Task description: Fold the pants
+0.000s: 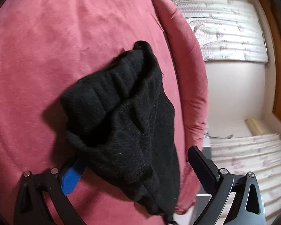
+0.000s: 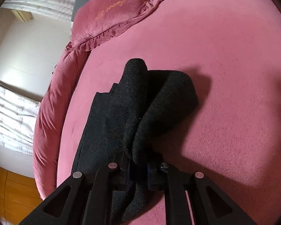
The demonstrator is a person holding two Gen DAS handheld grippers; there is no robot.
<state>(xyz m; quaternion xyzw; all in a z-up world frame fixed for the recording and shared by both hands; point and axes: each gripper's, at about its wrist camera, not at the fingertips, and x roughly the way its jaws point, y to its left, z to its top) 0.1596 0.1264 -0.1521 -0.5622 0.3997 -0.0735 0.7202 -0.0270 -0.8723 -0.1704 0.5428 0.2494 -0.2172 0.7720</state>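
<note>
Black fleece pants lie bunched in thick folds on the pink bedspread. In the left wrist view my left gripper is open: its blue-padded left finger is partly under the cloth, and its black right finger stands clear to the right, off the bed edge. In the right wrist view my right gripper is shut on a fold of the pants, which bunch up ahead of the fingers and hide the fingertips.
A pink ruffled pillow lies at the far left of the bed. The bed's padded edge runs down the left. Beyond it are pale floor, white patterned curtains and orange wooden furniture.
</note>
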